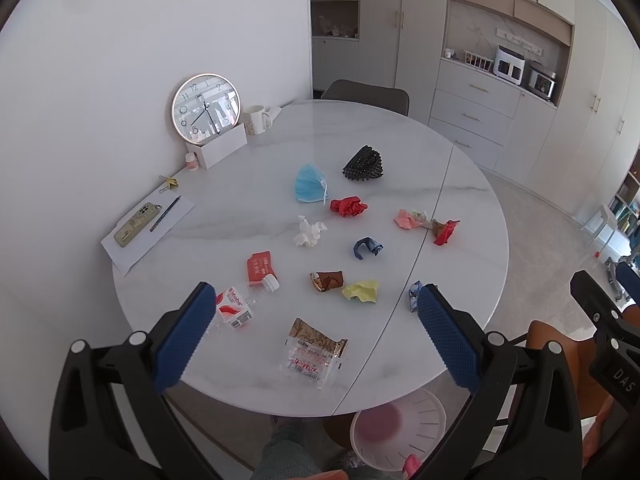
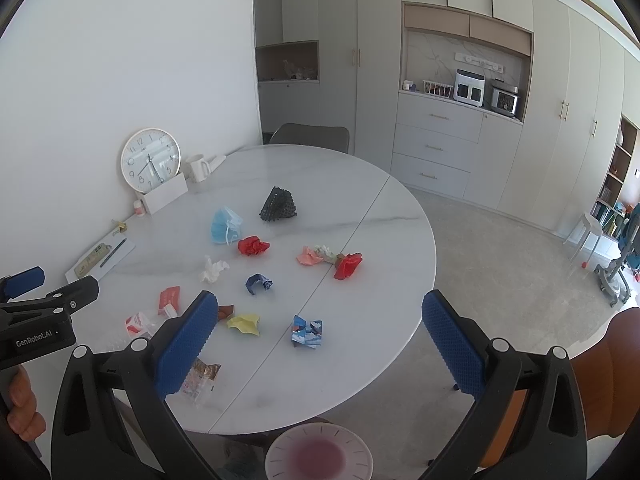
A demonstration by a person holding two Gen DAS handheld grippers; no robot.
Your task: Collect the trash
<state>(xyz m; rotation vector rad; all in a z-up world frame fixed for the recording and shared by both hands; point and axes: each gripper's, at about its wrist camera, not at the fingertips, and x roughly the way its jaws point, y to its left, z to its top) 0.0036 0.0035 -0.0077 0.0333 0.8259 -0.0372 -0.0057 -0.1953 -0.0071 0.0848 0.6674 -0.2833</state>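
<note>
Several scraps of trash lie on a round white marble table [image 1: 360,132]: a blue face mask [image 1: 310,184], black mesh [image 1: 363,164], red paper [image 1: 348,206], white tissue [image 1: 309,232], dark blue paper [image 1: 367,248], a yellow wad [image 1: 361,291], a brown wrapper [image 1: 327,280], a clear snack packet [image 1: 314,354] and a crushed bottle [image 1: 236,308]. My left gripper [image 1: 316,336] is open above the near edge, nothing between its fingers. My right gripper [image 2: 320,340] is open too, over a blue printed wrapper [image 2: 307,331]. A white bin [image 2: 319,454] stands below the table edge.
At the table's far left stand a wall clock [image 1: 206,105] in a white box, a mug [image 1: 256,119], a small jar, binder clips, and a phone and pen on paper [image 1: 146,232]. A grey chair [image 1: 366,94] sits behind; cabinets line the far wall. An orange chair [image 2: 612,372] is at right.
</note>
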